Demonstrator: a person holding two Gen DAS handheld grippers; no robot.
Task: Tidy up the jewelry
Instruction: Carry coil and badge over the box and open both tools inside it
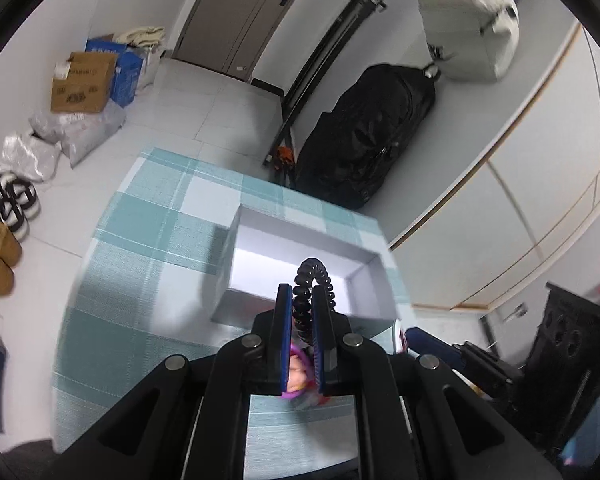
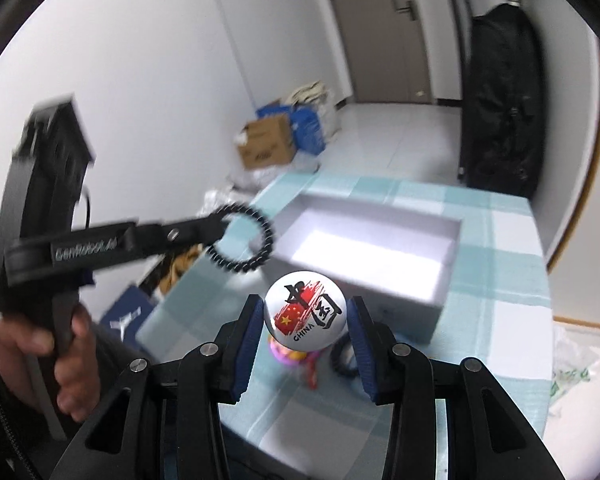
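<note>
Our left claw (image 1: 302,292) has black linkage arms joined by round silver pivot pins behind it, and its two slim fingers (image 1: 284,320) carry ribbed blue pads on their inner faces. Our right claw (image 2: 305,312) is built the same way: matte black frame, silver pins (image 2: 209,349) on either side just behind the fingers, blue grooved pads. Seen from the right claw, the left tool shows a black pistol-style handle, pale lettering along its body, and a dark sleeve behind our hand (image 2: 56,356).
</note>
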